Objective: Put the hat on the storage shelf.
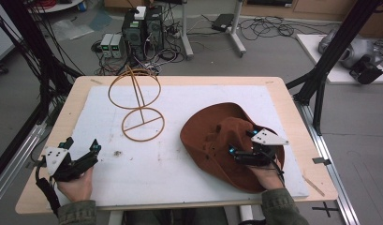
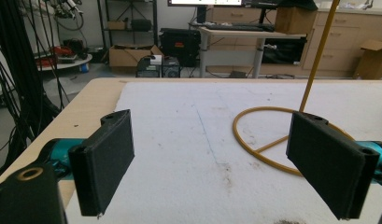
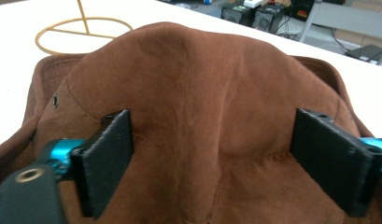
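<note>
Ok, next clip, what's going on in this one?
A person at a table holds a pair of tongs in each hand. The right tongs are open, with the jaws on either side of the crown of a brown hat that lies on the white mat; they have not closed on it. The left tongs are open and idle near the mat's front left corner. A yellow wire hat stand stands bare at the back, apart from the hat.

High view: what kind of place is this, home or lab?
Most likely a lab or data-collection workspace. Computer towers and loose cables sit on the floor behind the table, black frame struts flank it, and desks stand farther back.
</note>
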### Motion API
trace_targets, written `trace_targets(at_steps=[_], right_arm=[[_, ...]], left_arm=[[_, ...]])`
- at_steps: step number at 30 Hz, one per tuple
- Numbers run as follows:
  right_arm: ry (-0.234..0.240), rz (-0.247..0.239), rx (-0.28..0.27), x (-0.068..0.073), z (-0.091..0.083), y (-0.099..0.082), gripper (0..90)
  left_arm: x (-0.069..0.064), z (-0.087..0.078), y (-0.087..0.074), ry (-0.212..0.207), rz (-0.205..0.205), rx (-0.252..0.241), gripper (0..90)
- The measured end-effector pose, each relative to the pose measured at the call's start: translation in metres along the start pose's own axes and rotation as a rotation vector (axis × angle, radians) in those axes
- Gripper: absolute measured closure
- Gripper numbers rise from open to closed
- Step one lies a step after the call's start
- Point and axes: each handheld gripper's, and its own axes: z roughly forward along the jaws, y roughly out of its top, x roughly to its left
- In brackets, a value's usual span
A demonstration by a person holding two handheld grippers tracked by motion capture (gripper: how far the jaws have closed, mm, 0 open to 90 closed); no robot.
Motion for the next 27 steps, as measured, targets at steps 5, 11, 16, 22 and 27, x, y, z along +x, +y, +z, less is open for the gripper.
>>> trace_targets(at_steps=[5,11,16,22,27], right_arm=[[0.042,0.01,0.042,0.001,0.005,-0.002,21.6],[0.038,-0.008,0.065,0.005,0.008,-0.003,47.8],[0.011,-0.047,0.046,0.008,0.002,0.0,84.4],[0.026,-0.036,0.064,0.006,-0.002,0.004,89.5],[0.027,-0.021,0.063,0.005,-0.002,0.004,89.7]], left_arm=[[0.0,0.0,0.0,-0.001,-0.001,0.0,15.4],[0.0,0.0,0.0,-0.002,0.0,0.0,15.4],[-0.001,0.0,0.0,-0.009,0.001,0.003,15.7],[-0.001,0.0,0.0,-0.009,-0.003,0.001,15.9],[-0.001,0.0,0.0,-0.008,-0.005,0.002,16.0]])
